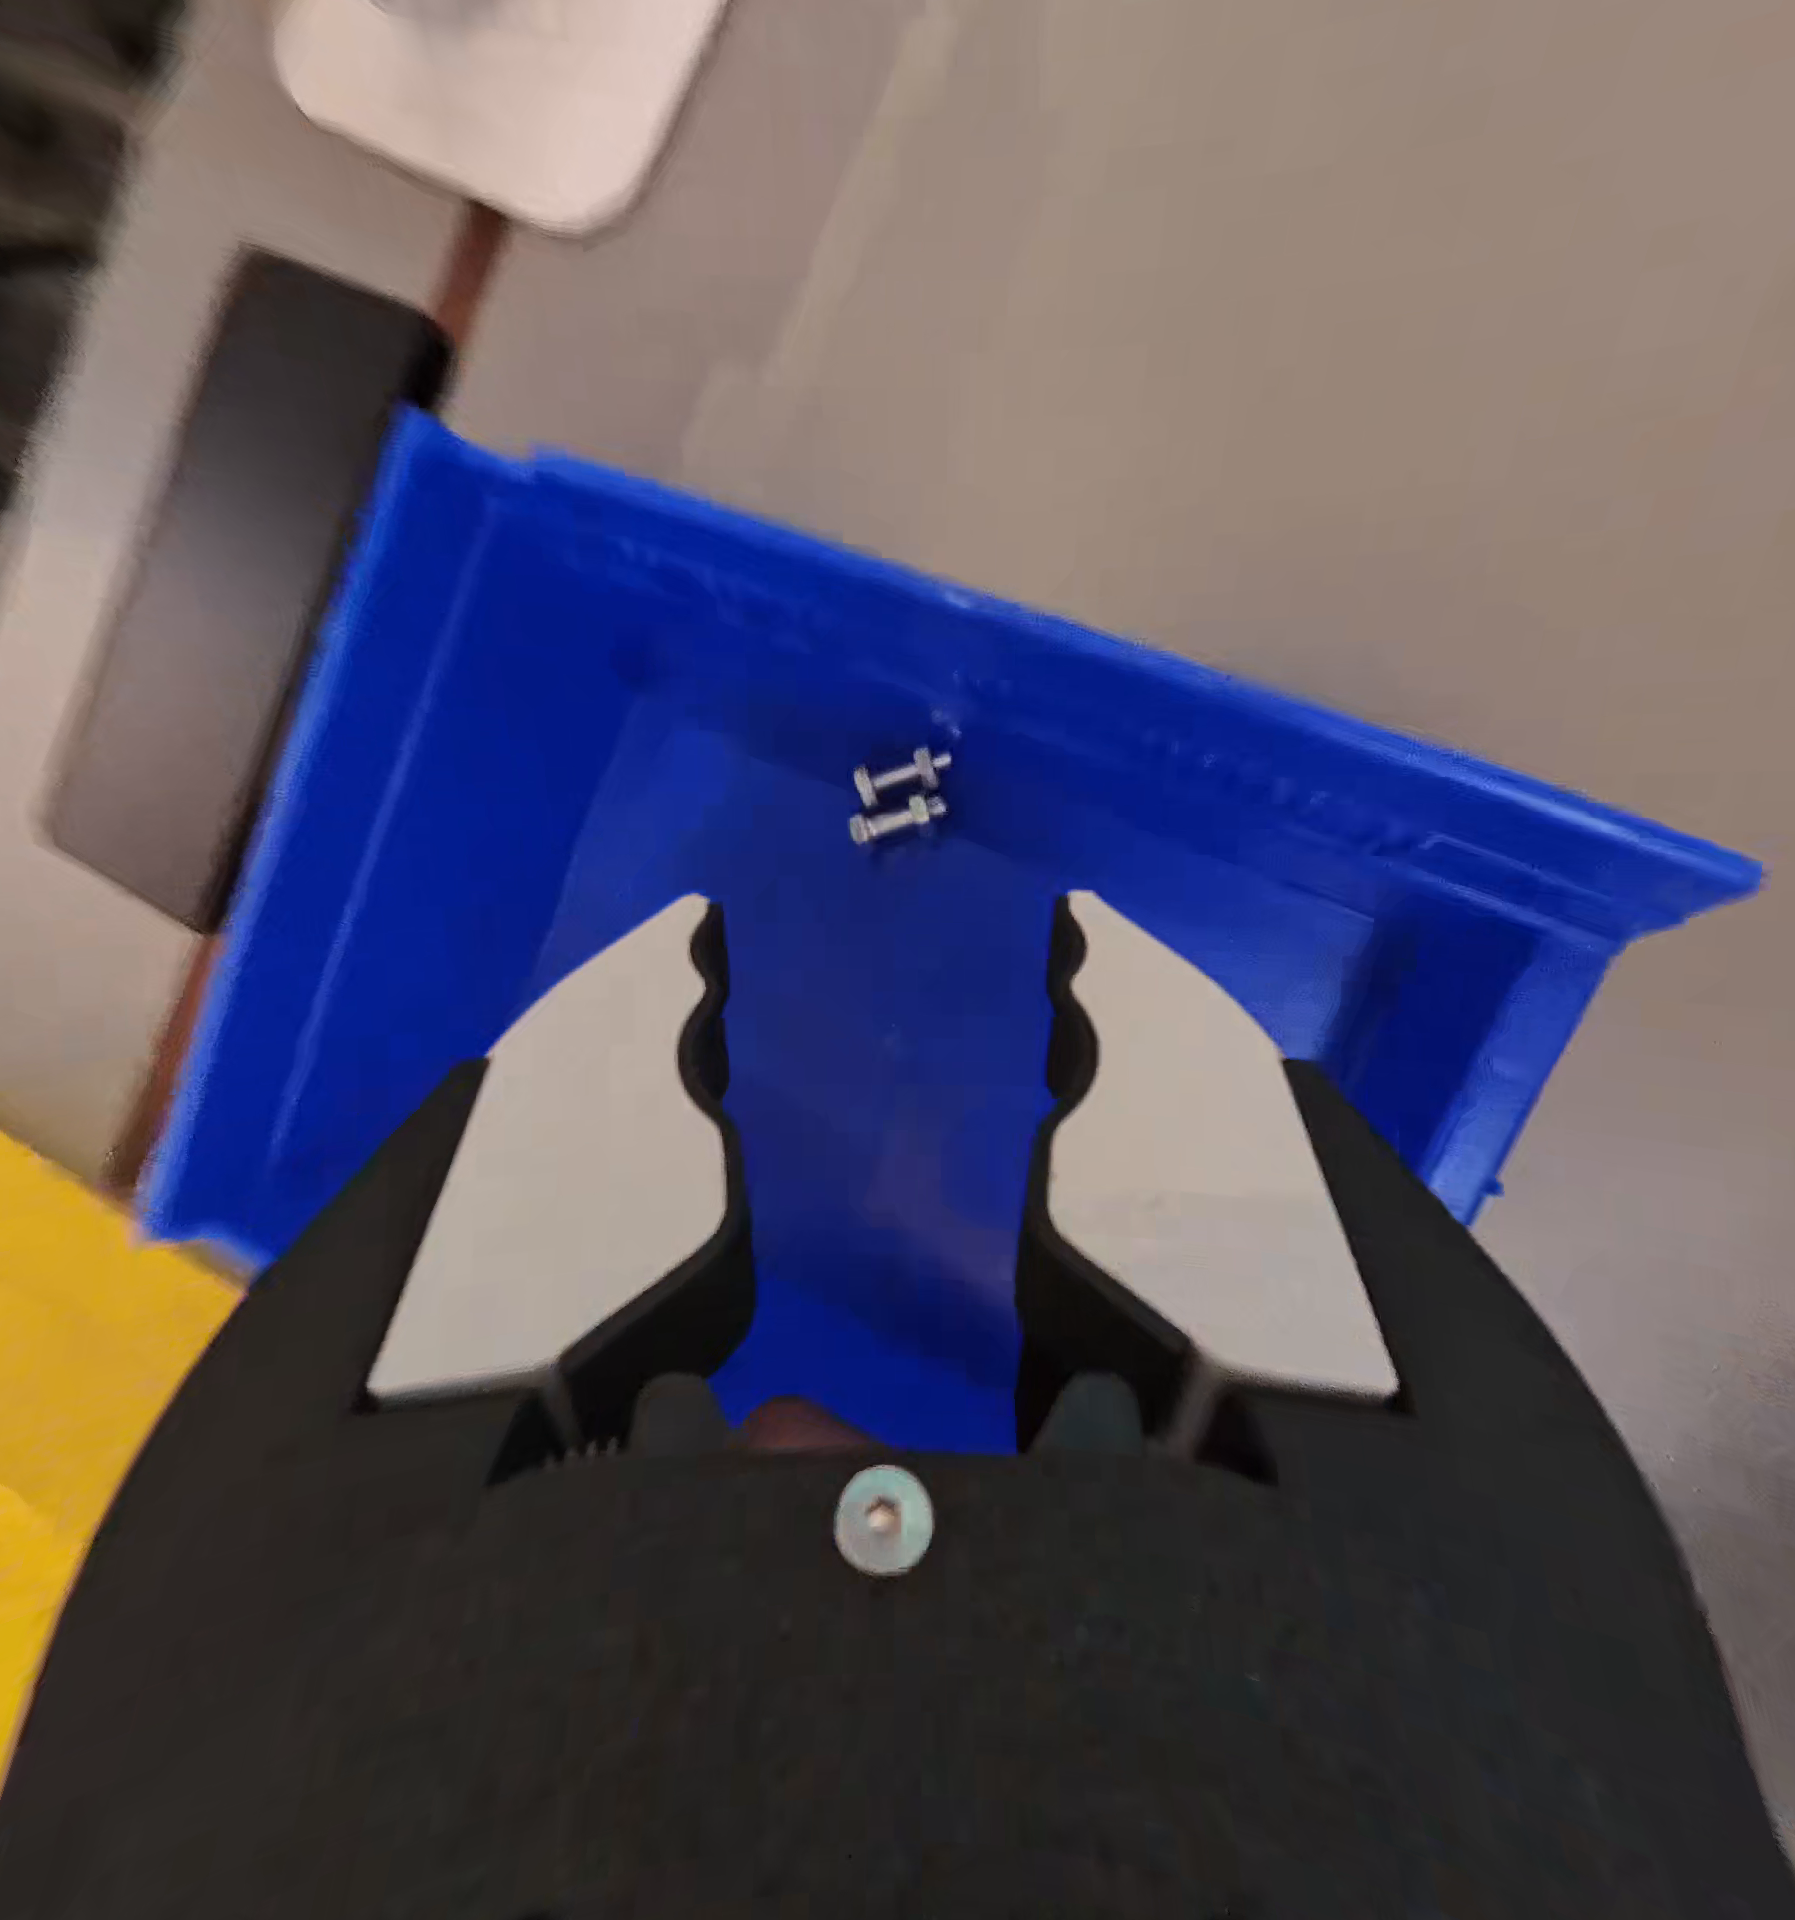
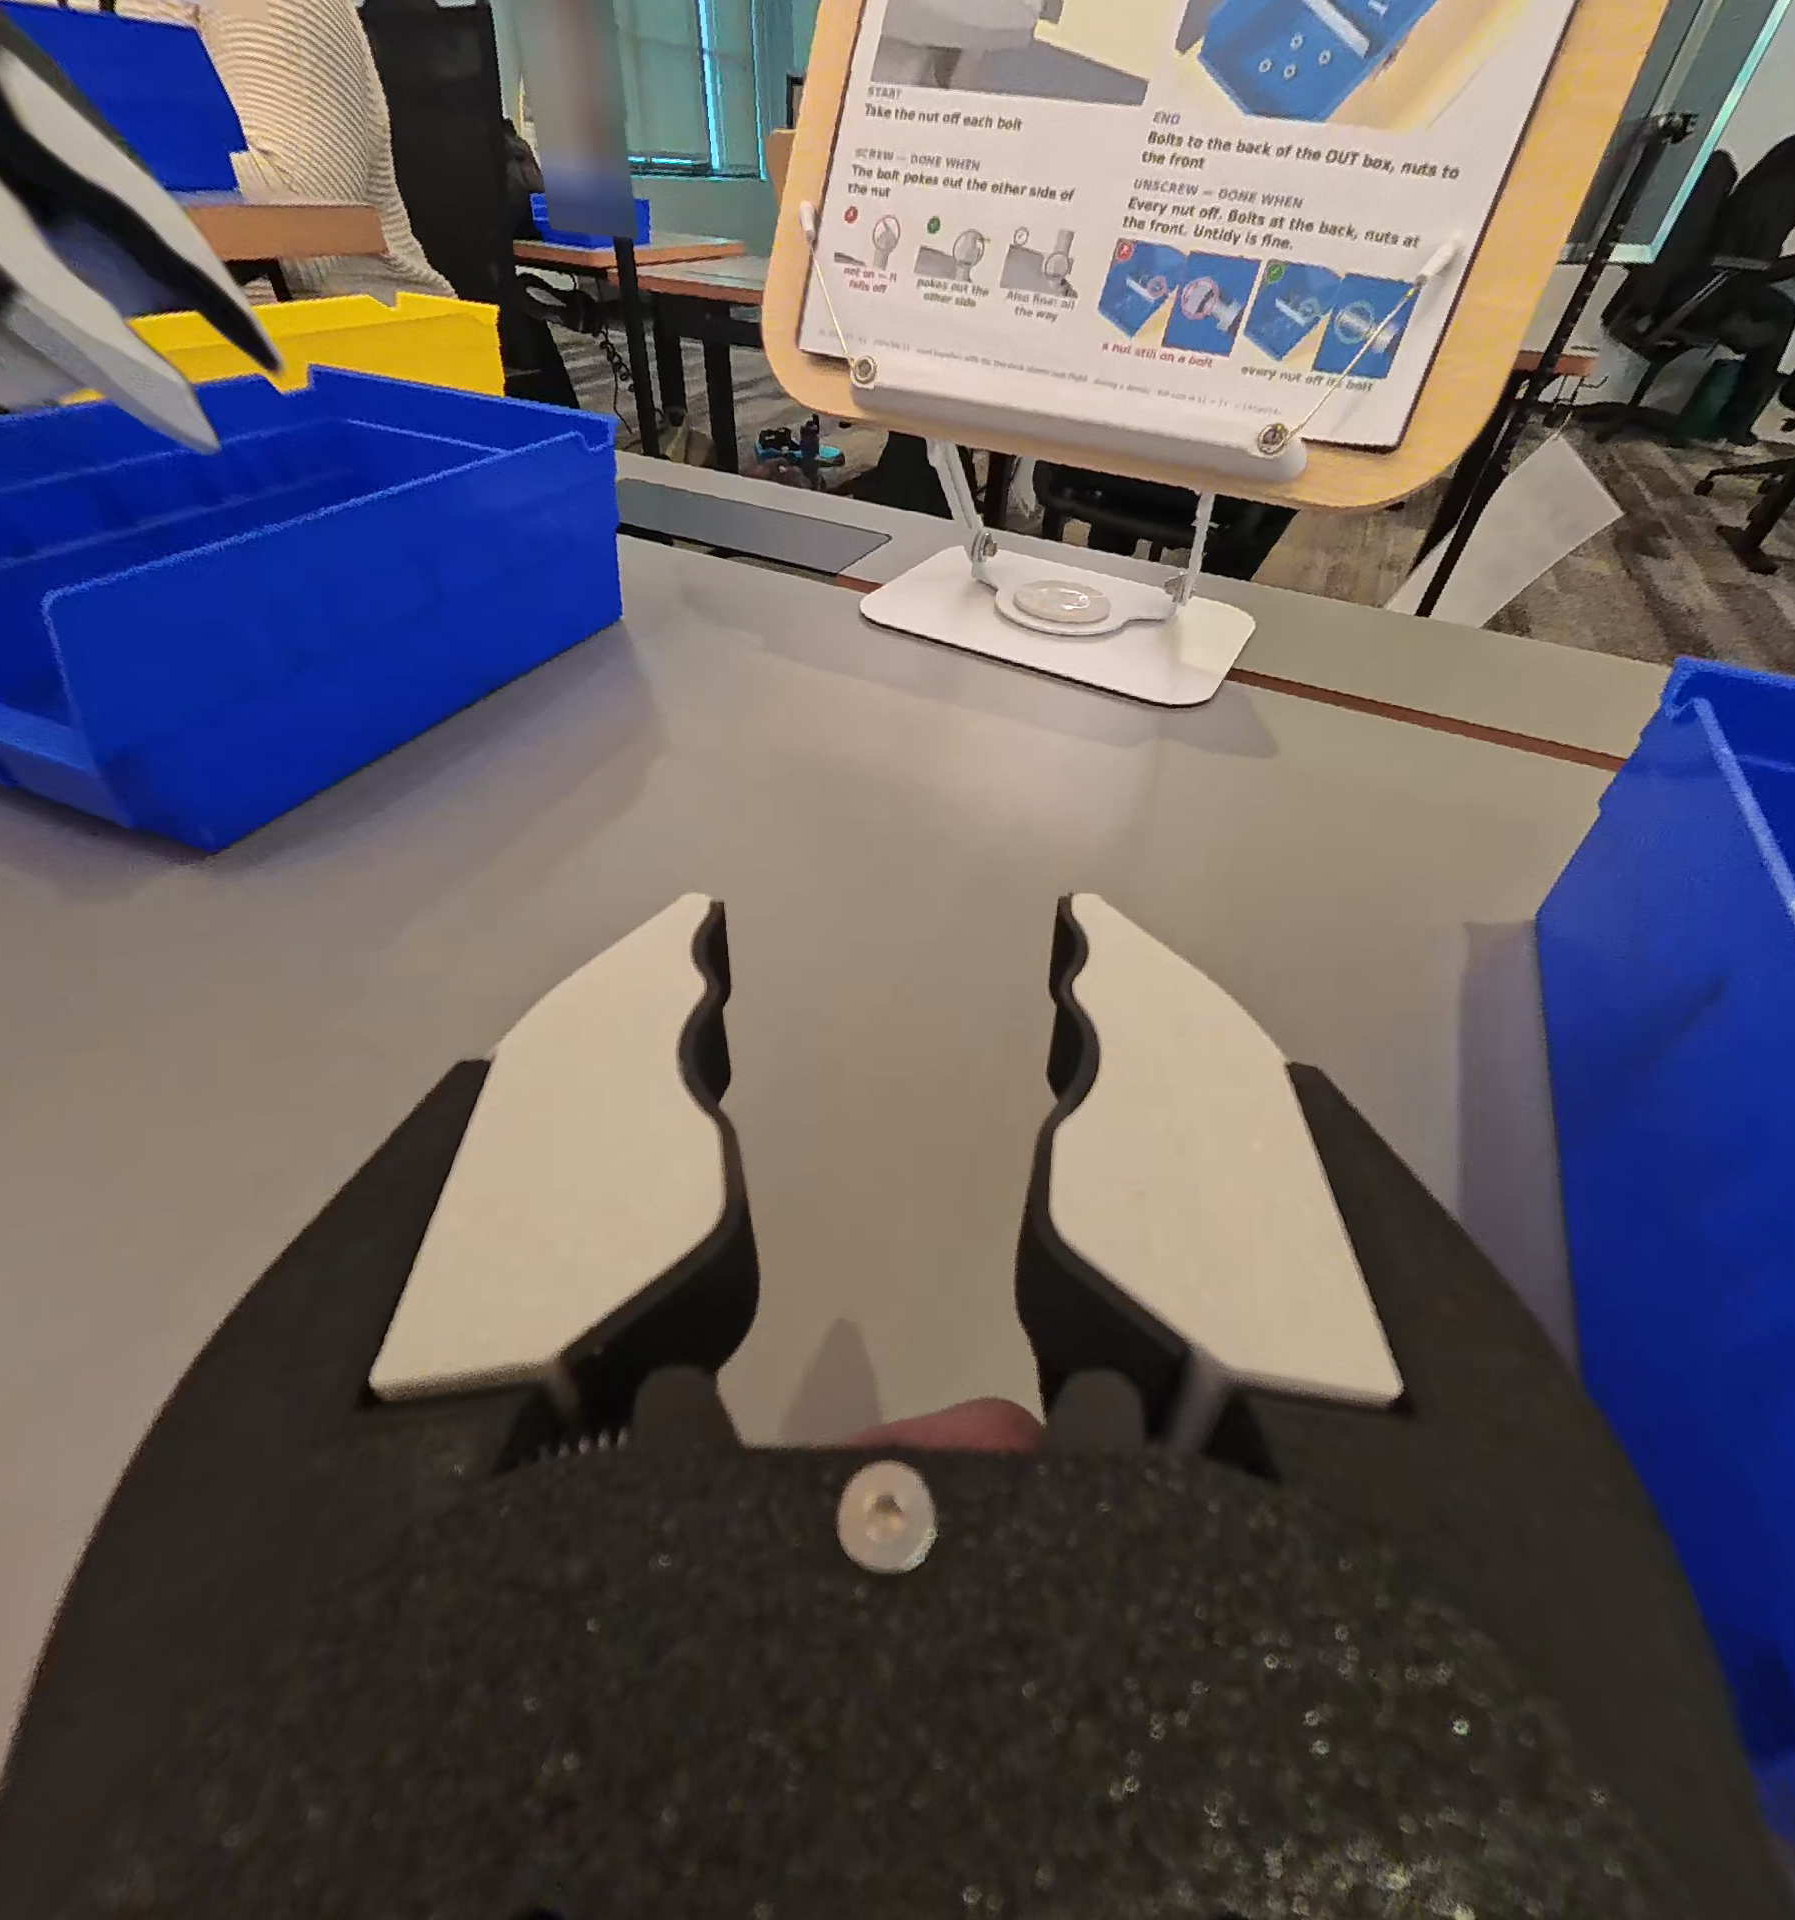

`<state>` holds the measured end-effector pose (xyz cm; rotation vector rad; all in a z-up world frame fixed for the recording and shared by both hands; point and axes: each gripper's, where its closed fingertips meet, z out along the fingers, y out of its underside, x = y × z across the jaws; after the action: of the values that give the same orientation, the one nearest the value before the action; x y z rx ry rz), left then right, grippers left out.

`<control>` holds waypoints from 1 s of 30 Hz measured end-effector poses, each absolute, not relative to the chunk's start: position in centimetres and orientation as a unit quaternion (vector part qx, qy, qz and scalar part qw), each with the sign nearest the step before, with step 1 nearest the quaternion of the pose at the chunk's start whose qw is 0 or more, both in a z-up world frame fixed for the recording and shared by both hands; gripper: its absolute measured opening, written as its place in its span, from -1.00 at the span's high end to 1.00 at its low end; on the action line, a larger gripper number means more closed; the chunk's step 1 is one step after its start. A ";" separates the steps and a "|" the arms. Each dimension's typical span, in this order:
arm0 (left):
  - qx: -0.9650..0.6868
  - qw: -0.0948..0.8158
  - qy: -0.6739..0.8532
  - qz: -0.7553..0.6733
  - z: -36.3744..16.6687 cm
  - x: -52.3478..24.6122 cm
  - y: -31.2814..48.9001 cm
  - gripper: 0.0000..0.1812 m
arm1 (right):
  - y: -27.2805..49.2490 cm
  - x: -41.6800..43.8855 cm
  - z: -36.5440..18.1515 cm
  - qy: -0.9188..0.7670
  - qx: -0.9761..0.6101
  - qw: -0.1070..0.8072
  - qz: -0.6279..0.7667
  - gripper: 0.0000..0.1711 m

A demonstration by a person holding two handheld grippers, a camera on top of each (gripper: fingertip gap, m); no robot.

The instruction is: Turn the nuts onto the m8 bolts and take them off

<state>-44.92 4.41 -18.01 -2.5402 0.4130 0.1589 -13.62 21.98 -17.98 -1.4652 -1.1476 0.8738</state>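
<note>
Two small silver bolts with nuts on them (image 1: 898,800) lie side by side on the floor of a blue bin (image 1: 519,831), close to its far wall. My left gripper (image 1: 888,914) is open and empty, hovering above the bin with the bolts just beyond its fingertips. This view is blurred. In the right wrist view my right gripper (image 2: 888,914) is open and empty, low over the grey table (image 2: 872,810). The left gripper (image 2: 124,343) shows there at the upper left, above the same blue bin (image 2: 332,613).
A second blue bin (image 2: 1724,1143) stands at the right edge. A yellow bin (image 2: 353,332) sits behind the left blue bin, also seen in the left wrist view (image 1: 31,1403). An instruction sheet on a white stand (image 2: 1059,613) is at the table's far edge. The gap from one gripper's tips to the other's is roughly 35 cm.
</note>
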 end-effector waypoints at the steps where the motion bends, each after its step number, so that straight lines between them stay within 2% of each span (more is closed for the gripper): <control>1: -0.954 0.259 0.145 0.031 -19.5 -45.4 4.8 0.35 | 21.9 -13.6 -17.9 -0.479 -0.609 0.518 0.362 0.31; 7: -0.972 0.186 0.144 -0.019 -25.6 -47.0 6.4 0.53 | 21.8 -13.1 -17.0 -0.485 -0.598 0.536 0.345 0.33; 11: -0.971 0.159 0.176 -0.038 -27.1 -46.4 6.2 0.51 | 22.0 -12.4 -17.6 -0.480 -0.608 0.529 0.346 0.34; 19: -0.969 0.117 0.205 -0.067 -28.7 -46.8 6.4 0.58 | 22.0 -11.7 -17.7 -0.476 -0.613 0.525 0.349 0.36; 22: -0.964 0.127 0.226 -0.065 -28.8 -46.8 6.8 0.83 | 22.0 -11.5 -17.6 -0.475 -0.613 0.526 0.349 0.38; 30: -0.962 0.147 0.223 -0.054 -28.8 -46.9 6.9 0.87 | 21.6 -11.9 -17.7 -0.480 -0.612 0.519 0.355 0.42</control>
<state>-46.93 6.88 -28.79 -2.7700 0.6411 -0.1554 -11.91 21.64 -17.69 -1.4668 -1.1504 0.8518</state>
